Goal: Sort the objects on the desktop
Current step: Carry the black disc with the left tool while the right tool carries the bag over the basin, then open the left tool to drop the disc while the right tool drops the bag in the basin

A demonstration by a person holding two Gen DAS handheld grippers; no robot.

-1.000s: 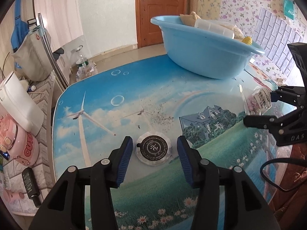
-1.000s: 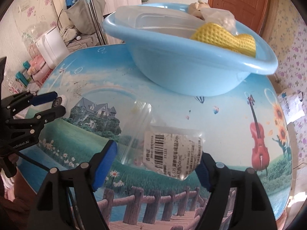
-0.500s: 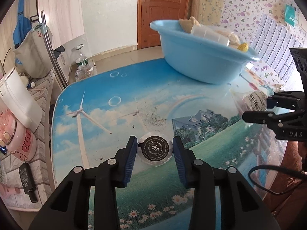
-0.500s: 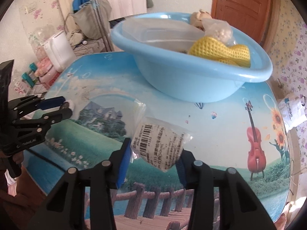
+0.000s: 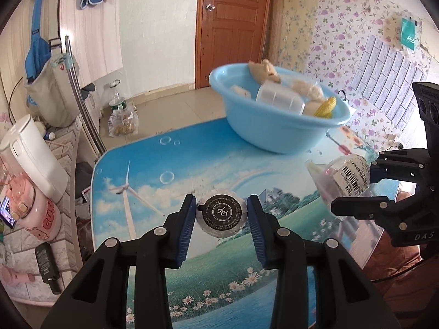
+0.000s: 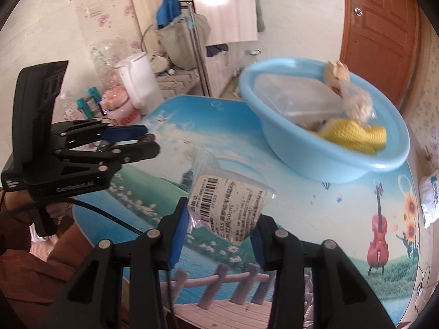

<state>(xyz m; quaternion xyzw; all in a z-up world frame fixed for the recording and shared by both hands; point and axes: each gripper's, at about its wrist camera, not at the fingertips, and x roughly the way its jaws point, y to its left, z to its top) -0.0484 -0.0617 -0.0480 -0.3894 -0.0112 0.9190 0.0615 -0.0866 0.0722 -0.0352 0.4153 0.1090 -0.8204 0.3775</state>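
Note:
My left gripper [image 5: 221, 205] is shut on a round black-labelled disc [image 5: 222, 213] in clear wrap and holds it above the picture-printed table [image 5: 164, 170]. To its right, my right gripper [image 5: 354, 185] grips a clear plastic bag [image 5: 345, 175] with a barcode label. In the right wrist view the bag [image 6: 227, 203] sits pinched between the blue pads of the right gripper [image 6: 221, 216], lifted off the table [image 6: 301, 205]. The left gripper [image 6: 151, 139] is at the left. A light blue basin [image 5: 274, 131] stands at the table's far side, holding a clear container, yellow cloth and beige bags.
A white kettle [image 5: 30, 153] and a pink appliance [image 5: 38, 216] sit on a low surface left of the table. A water bottle [image 5: 118, 104] stands on the floor beyond. A white paper [image 6: 430, 200] lies past the table's right edge. A sleeve fills the lower left of the right wrist view.
Both grippers closed, the left on the disc and the right on the bag. Both then rose, lifting their things off the table.

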